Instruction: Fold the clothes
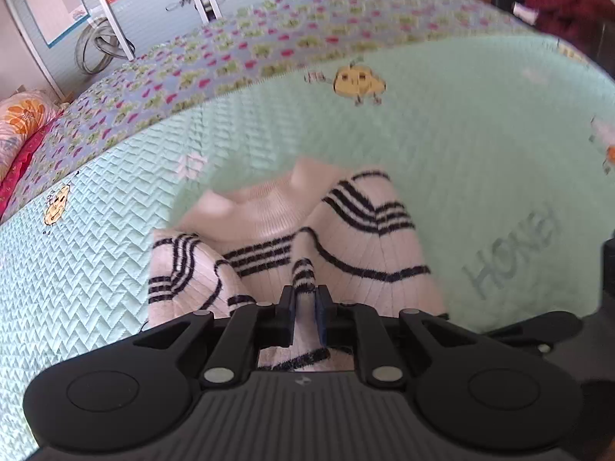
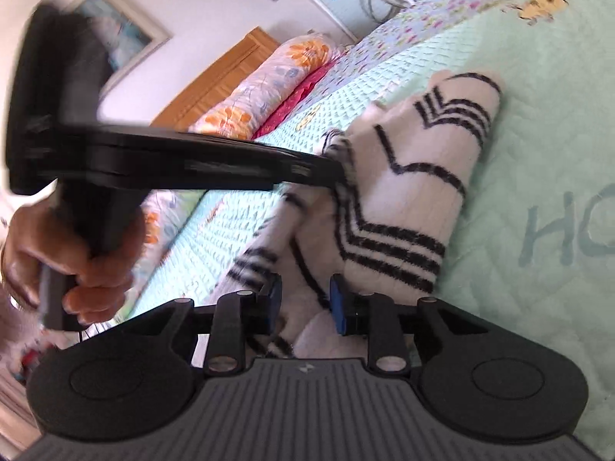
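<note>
Knitwear, soft and limp: the striped sweater (image 1: 292, 238) lies bunched on the mint quilt (image 1: 461, 146) of the bed, and will likely sag wherever it is lifted. The left hand-held gripper (image 1: 305, 299) stands narrow with a ridge of knit between its pads. The right hand-held gripper (image 2: 305, 299) is parted over the fabric, not pinching. Hems and the collar look like the best holds. Open quilt surrounds it.

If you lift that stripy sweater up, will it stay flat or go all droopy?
Probably droopy: the sweater already lies in soft humps and folds on the green quilt. Its fuzzy ribbed knit likely grips rather than slips, and it looks light and unbreakable.
</note>
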A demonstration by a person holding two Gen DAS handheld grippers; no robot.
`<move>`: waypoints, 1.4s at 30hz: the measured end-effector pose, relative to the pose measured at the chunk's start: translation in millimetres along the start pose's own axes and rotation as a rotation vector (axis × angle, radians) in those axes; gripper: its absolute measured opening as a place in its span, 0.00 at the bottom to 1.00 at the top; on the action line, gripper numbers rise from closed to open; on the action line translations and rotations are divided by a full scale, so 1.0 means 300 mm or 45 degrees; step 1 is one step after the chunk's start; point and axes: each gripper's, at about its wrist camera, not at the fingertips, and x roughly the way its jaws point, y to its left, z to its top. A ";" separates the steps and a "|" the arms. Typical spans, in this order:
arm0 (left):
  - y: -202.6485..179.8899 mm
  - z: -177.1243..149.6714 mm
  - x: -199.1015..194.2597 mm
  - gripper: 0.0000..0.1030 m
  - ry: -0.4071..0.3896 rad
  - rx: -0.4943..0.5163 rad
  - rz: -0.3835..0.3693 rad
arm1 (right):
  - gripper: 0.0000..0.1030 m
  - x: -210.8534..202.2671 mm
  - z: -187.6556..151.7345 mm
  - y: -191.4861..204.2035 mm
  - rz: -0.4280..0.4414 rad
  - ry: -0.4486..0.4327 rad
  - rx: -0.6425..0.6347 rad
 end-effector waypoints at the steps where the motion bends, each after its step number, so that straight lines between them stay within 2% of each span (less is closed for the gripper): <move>1: 0.012 -0.013 -0.020 0.18 -0.010 -0.025 0.002 | 0.28 -0.010 0.008 -0.012 0.007 -0.047 0.041; 4: 0.058 -0.065 -0.053 0.19 -0.021 -0.134 -0.071 | 0.30 -0.043 0.025 -0.049 0.025 -0.191 0.198; 7: 0.078 -0.108 -0.047 0.19 -0.047 -0.175 -0.067 | 0.29 -0.041 0.035 -0.015 -0.031 -0.225 0.181; 8: 0.086 -0.118 -0.040 0.19 -0.054 -0.183 -0.059 | 0.25 -0.025 0.039 0.005 -0.093 -0.218 0.140; 10: 0.116 -0.139 -0.019 0.19 -0.053 -0.220 -0.120 | 0.15 0.002 0.044 0.033 -0.171 -0.192 0.096; 11: 0.126 -0.150 -0.012 0.19 -0.054 -0.240 -0.153 | 0.14 0.016 0.047 0.046 -0.209 -0.178 0.075; 14: 0.121 -0.200 0.005 0.19 -0.067 -0.252 -0.230 | 0.13 0.109 0.089 0.017 -0.219 -0.121 0.068; 16: 0.091 -0.231 0.014 0.20 -0.087 -0.183 -0.207 | 0.08 0.173 0.105 -0.009 -0.241 -0.104 0.060; 17: 0.075 -0.245 0.018 0.20 -0.099 -0.143 -0.190 | 0.00 0.205 0.103 -0.026 -0.265 -0.109 0.054; 18: 0.059 -0.260 0.021 0.21 -0.110 -0.103 -0.172 | 0.00 0.208 0.094 -0.049 -0.232 -0.132 0.083; 21: 0.079 -0.262 0.033 0.22 -0.128 -0.168 -0.205 | 0.00 0.156 0.092 -0.094 -0.158 -0.205 0.182; 23: 0.102 -0.266 0.019 0.22 -0.146 -0.221 -0.229 | 0.00 0.122 0.090 -0.091 -0.184 -0.240 0.204; 24: 0.116 -0.277 0.001 0.22 -0.159 -0.241 -0.238 | 0.05 0.102 0.091 -0.076 -0.213 -0.255 0.197; 27: 0.185 -0.328 -0.078 0.23 -0.243 -0.324 -0.268 | 0.11 0.042 0.113 0.004 -0.218 -0.342 0.105; 29: 0.245 -0.347 -0.104 0.25 -0.297 -0.414 -0.243 | 0.15 0.062 0.119 0.029 -0.108 -0.311 0.095; 30: 0.280 -0.347 -0.097 0.27 -0.303 -0.456 -0.232 | 0.21 0.074 0.122 0.040 -0.050 -0.292 0.091; 32: 0.355 -0.342 -0.055 0.29 -0.276 -0.535 -0.234 | 0.28 0.147 0.103 0.032 -0.087 -0.163 0.086; 34: 0.421 -0.346 0.012 0.28 -0.207 -0.607 -0.331 | 0.10 0.191 0.081 0.005 -0.179 -0.107 0.042; 36: 0.446 -0.371 0.059 0.27 -0.168 -0.639 -0.431 | 0.09 0.206 0.078 -0.010 -0.231 -0.075 0.023; 39: 0.445 -0.407 0.080 0.28 -0.192 -0.630 -0.463 | 0.06 0.203 0.074 -0.033 -0.217 -0.082 0.023; 42: 0.479 -0.403 0.101 0.28 -0.201 -0.696 -0.521 | 0.05 0.202 0.081 -0.033 -0.207 -0.088 0.029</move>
